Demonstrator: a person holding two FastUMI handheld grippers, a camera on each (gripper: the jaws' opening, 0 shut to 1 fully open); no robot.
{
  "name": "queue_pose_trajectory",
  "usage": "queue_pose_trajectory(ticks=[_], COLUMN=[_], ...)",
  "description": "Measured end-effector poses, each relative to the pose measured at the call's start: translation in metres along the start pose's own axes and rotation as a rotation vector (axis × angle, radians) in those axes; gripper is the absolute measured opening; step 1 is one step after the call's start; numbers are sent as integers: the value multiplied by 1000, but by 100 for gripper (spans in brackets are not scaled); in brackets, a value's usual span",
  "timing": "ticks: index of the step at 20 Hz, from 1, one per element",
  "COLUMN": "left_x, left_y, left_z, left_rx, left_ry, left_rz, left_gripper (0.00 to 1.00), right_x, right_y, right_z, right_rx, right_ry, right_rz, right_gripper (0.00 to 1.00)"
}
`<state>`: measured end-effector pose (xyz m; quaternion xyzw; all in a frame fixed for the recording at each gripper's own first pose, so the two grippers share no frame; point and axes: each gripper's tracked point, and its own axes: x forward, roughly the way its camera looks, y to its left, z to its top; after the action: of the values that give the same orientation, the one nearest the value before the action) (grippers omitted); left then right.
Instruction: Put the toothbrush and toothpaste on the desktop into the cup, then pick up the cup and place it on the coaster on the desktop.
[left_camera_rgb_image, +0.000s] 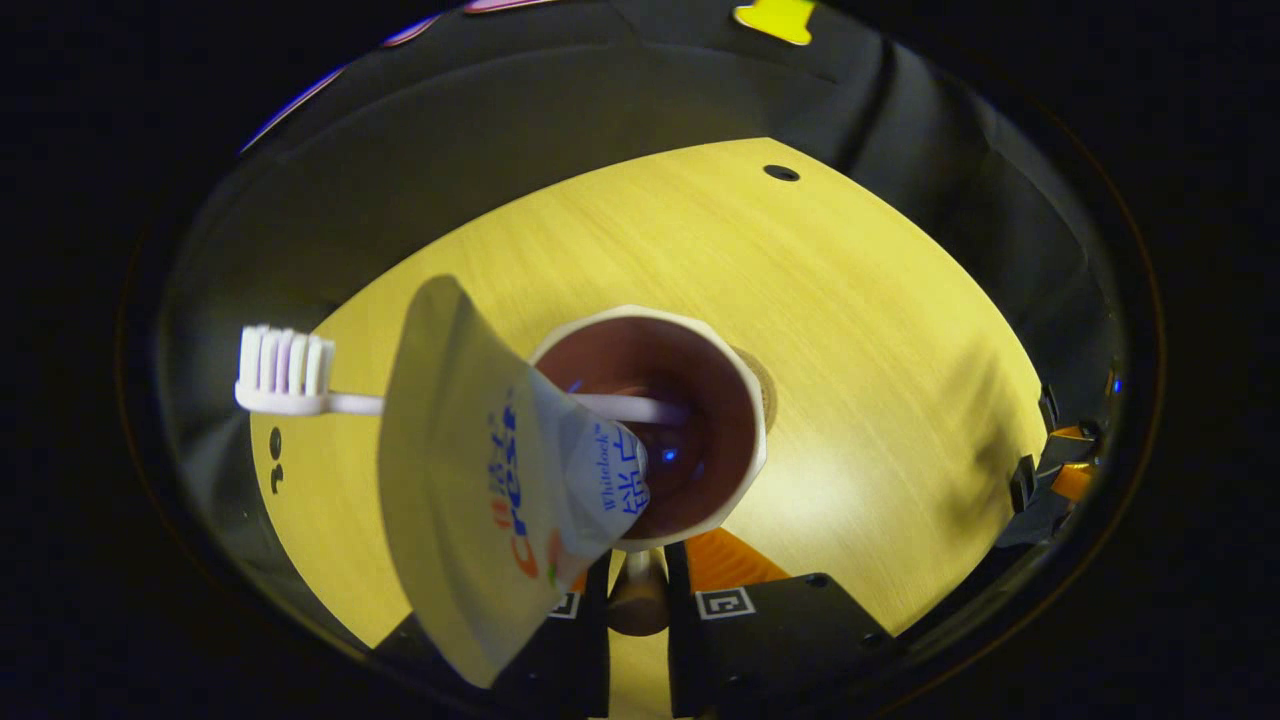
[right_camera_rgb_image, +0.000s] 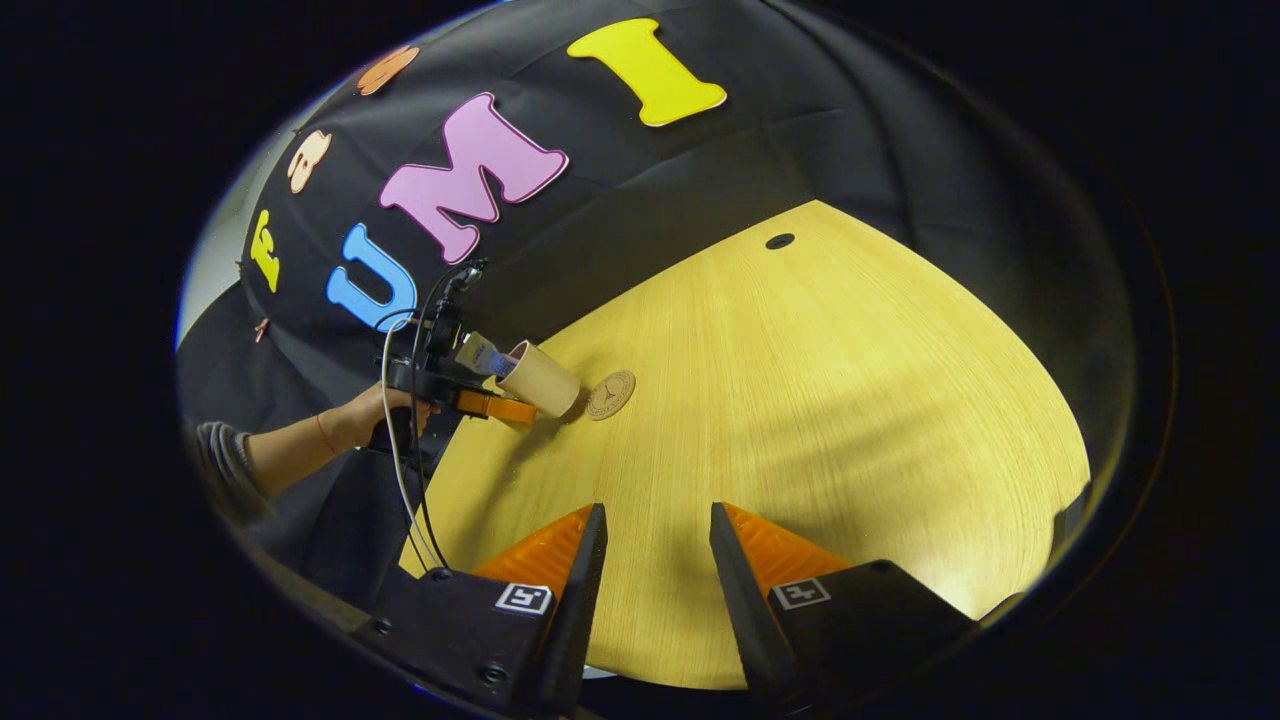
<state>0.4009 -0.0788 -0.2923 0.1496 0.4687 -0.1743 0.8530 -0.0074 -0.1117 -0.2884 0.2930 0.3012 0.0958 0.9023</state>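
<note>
My left gripper (left_camera_rgb_image: 637, 575) clamps the cup (left_camera_rgb_image: 655, 425), toothbrush (left_camera_rgb_image: 290, 375) and toothpaste (left_camera_rgb_image: 480, 480) inside; right gripper view adds the coaster (right_camera_rgb_image: 611, 393) left of centre. Right gripper (right_camera_rgb_image: 650, 570) gapes empty.

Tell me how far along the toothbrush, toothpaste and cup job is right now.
Loading looks done: the toothbrush and the toothpaste tube both stand in the cup. In hand: the left gripper grips the cup at its rim and carries it; the right gripper view shows it tilted just beside the coaster. Left to do: set the cup on the coaster and release. The right gripper is open and idle.
</note>
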Motion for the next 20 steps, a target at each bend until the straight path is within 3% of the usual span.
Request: queue_pose_trajectory(ticks=[10, 19, 20], left_x=[19, 19, 19], left_y=[-41, -42, -43], left_z=[24, 28, 32], left_rx=[100, 142, 146], left_ry=[36, 41, 34], left_rz=[-12, 22, 16], left_gripper=[26, 26, 37], right_x=[-23, -29, -29], right_y=[-33, -44, -45], right_z=[3, 3, 4], right_rx=[61, 88, 91], right_ry=[-39, -43, -43], right_rz=[-63, -82, -83], right_gripper=[65, 64, 65])
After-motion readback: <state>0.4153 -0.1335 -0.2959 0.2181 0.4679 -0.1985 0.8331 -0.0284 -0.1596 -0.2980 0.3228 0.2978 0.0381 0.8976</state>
